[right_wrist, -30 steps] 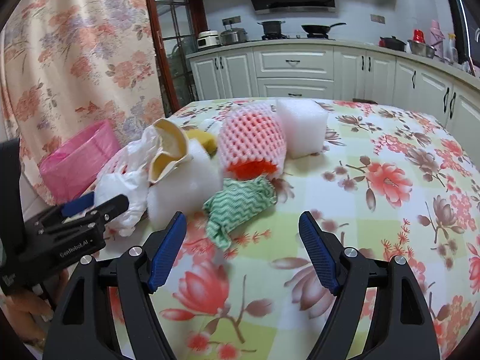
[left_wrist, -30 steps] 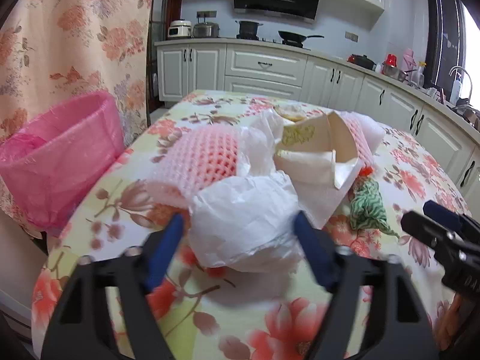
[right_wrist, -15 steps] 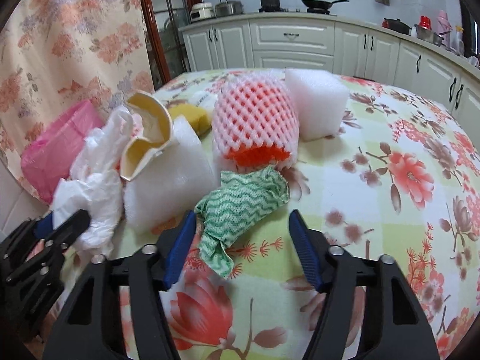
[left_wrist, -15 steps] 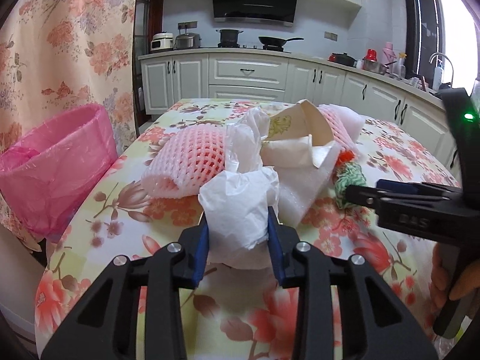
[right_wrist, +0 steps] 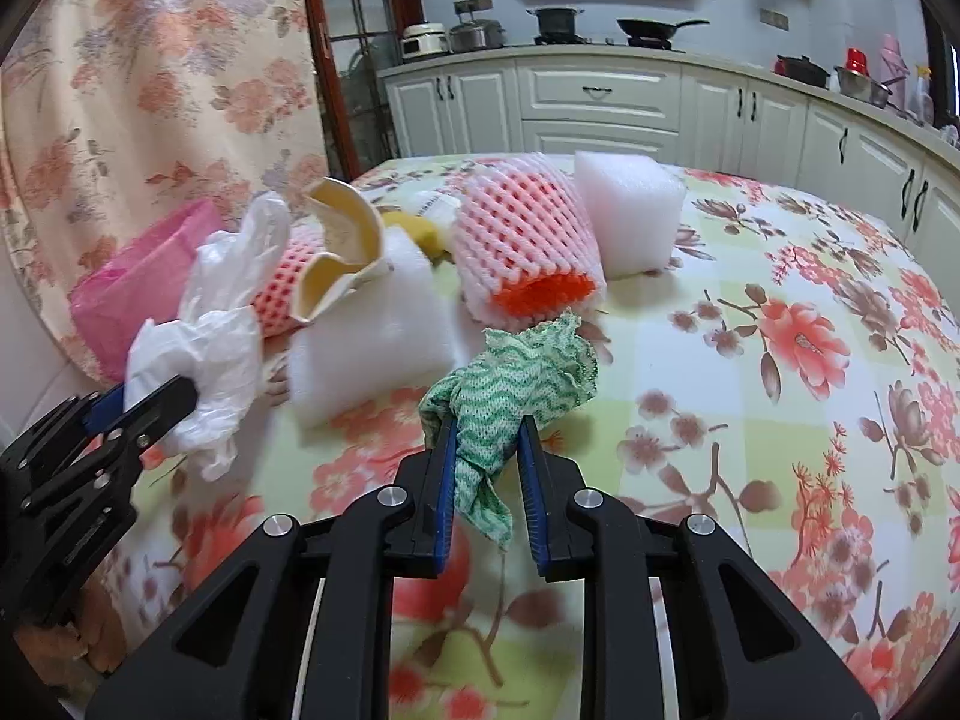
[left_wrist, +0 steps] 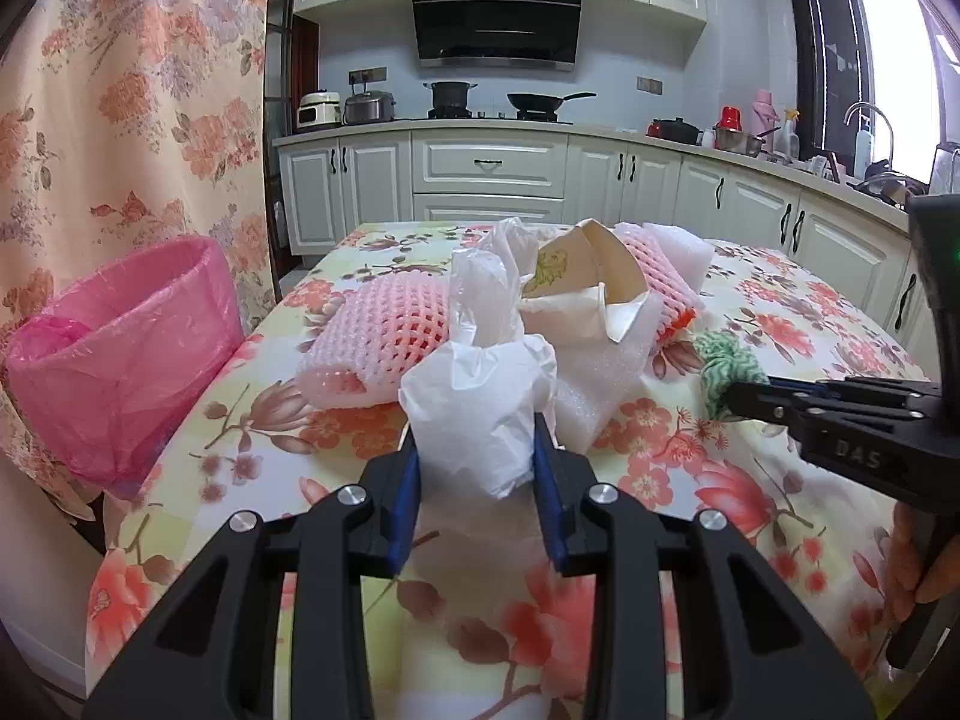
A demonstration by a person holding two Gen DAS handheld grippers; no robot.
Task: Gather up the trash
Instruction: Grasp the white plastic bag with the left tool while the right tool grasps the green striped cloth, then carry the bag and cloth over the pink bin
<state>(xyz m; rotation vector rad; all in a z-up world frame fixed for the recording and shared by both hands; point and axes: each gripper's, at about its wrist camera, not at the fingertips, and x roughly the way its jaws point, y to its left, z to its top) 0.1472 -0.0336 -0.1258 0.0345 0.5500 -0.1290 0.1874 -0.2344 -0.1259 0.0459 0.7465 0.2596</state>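
On the flowered table (left_wrist: 252,432): loose trash, heaped together. My left gripper (left_wrist: 477,462), jaws just closed, pinches the white plastic bag (left_wrist: 480,414); my right gripper (right_wrist: 486,450), jaws just closed, pinches the green cloth (right_wrist: 516,384). Both held for carrying, I judge, to the pink bin (left_wrist: 120,348) beside the table's left edge.

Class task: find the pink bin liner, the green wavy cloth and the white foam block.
pink bin liner (left_wrist: 129,354), left wrist view, front wall.
green wavy cloth (right_wrist: 516,384), right wrist view, bunched middle.
white foam block (right_wrist: 630,210), right wrist view, front face.
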